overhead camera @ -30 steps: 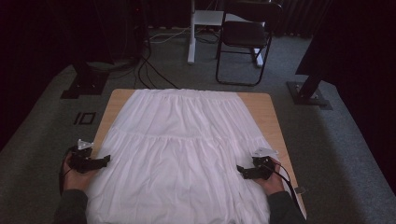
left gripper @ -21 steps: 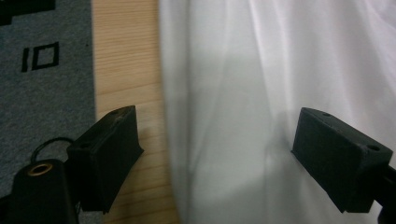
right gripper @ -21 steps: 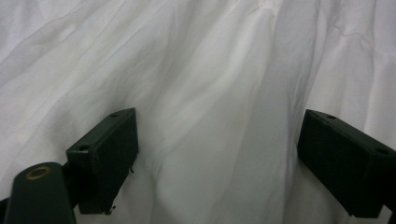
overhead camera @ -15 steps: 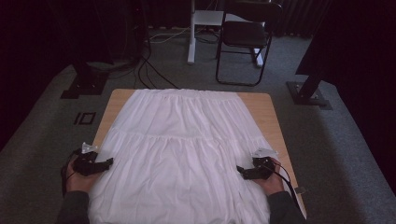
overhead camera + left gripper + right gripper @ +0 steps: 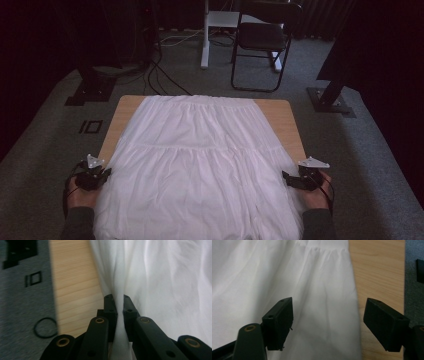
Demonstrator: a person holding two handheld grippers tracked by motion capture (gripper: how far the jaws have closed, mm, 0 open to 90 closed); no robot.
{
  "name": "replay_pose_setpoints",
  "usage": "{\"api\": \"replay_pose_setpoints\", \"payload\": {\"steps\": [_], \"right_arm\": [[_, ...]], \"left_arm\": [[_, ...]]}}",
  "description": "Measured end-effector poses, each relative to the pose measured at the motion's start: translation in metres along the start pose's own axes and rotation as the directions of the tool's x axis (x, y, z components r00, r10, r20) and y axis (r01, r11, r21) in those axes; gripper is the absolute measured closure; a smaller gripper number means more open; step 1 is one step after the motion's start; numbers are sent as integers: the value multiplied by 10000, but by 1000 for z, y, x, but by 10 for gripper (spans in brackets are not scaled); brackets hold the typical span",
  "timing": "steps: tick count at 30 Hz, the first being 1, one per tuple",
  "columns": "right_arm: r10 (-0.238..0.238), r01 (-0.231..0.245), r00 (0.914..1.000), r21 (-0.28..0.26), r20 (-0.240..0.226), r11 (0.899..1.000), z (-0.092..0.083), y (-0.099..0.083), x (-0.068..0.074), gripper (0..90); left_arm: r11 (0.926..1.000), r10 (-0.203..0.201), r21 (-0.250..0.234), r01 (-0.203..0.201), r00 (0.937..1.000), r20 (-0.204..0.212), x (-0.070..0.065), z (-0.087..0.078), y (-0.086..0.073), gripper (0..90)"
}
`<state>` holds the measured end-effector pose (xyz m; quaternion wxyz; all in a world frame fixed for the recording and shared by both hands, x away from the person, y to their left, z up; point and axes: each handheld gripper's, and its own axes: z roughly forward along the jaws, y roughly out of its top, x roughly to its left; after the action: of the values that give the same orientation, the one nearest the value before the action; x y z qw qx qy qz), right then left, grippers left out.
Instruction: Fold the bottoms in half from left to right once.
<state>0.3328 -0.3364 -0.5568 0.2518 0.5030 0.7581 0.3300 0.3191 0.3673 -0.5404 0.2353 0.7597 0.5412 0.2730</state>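
left claw [image 5: 117, 303] pinched on white skirt [image 5: 200, 170] edge, right claw [image 5: 329, 322] wide over its hem

The left tool [image 5: 120, 305] is reaching up from the bottom of the view, its two black jaws sitting close together with a fold of white fabric [image 5: 160, 277] pinched between them. The fabric is spreading across the right and upper part of the view in soft folds, and its edge is running down along the wooden counter [image 5: 75, 285] to the jaws. Left of the counter, grey carpeted floor [image 5: 22, 307] is showing, with a black ring [image 5: 35, 332] lying on it and a small black square outline [image 5: 36, 278] farther up.
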Motion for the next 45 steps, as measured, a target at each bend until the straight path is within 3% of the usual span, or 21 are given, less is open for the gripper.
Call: {"api": "replay_pose_setpoints", "payload": {"steps": [3,5,9,10,14,16,18,22,24,26,29,33,35,37,38,39,40,42,44,45], "right_arm": [[329,-336,9994,-542,-127,9980,-8,0,-6,276],[512,-511,9987,-584,12,9970,-11,1,-9,311],[353,-358,9993,542,106,9979,5,-6,-6,338],[581,-570,9981,541,-187,9969,5,-6,-6,391],[534,-512,9983,873,-229,9949,-2,-5,-12,786],[690,-678,9976,959,-92,9931,-5,-8,-17,853],[836,-823,9964,926,-104,9923,-8,-11,-20,857],[852,-836,9962,790,-167,9934,-9,-14,-18,836],[785,-767,9967,787,-207,9939,-8,-12,-15,822],[725,-706,9971,765,-222,9946,-7,-11,-13,811],[699,-679,9971,622,-304,9957,-6,-12,-12,785],[864,-844,9952,440,-459,9955,-5,-14,-13,783],[866,-848,9953,422,-440,9955,-5,-14,-13,781],[827,-810,9958,420,-394,9958,-5,-14,-12,781],[814,-798,9959,417,-386,9959,-5,-14,-12,781],[807,-791,9960,423,-376,9960,-5,-14,-12,781],[803,-787,9961,411,-379,9960,-5,-14,-12,781],[810,-794,9959,392,-397,9961,-5,-15,-12,782],[788,-773,9961,392,-385,9962,-5,-15,-12,782],[763,-749,9964,392,-370,9964,-5,-15,-12,782]], "left_arm": [[9999,110,62,-108,9991,-413,7,-2,1,864],[9998,162,148,-155,9984,-543,10,-2,1,865],[9998,143,147,-131,9968,-789,17,-4,3,866],[9998,125,134,-114,9963,-854,18,-4,3,866],[9996,-70,267,108,9904,-1379,29,-8,-1,868],[9987,-401,237,447,9845,-1708,38,-12,-4,869],[9973,-686,125,719,9825,-1731,42,-18,-6,870],[9981,-344,-548,281,9925,-1175,30,-32,1,869],[9910,-414,-1291,351,9981,-465,24,-42,9,868],[9825,-369,-1826,372,9993,54,17,-53,19,868],[9667,-93,-2539,327,9957,926,2,-71,36,866],[9440,849,-3289,-259,9824,1666,-27,-95,63,865],[9303,1478,-3605,-674,9685,2004,-46,-105,78,865],[9128,2171,-3915,-1164,9502,2237,-68,-113,92,865],[9025,2535,-4068,-1412,9379,2369,-79,-117,100,864],[8890,2933,-4274,-1646,9213,2553,-93,-120,110,864],[8809,3177,-4383,-1785,9095,2680,-100,-121,116,864],[8604,3663,-4724,-1910,8763,3130,-121,-119,133,865],[8509,3935,-4961,-1728,8353,3840,-142,-111,150,865],[8507,3961,-5020,-1559,8180,4172,-152,-107,155,865]]}}
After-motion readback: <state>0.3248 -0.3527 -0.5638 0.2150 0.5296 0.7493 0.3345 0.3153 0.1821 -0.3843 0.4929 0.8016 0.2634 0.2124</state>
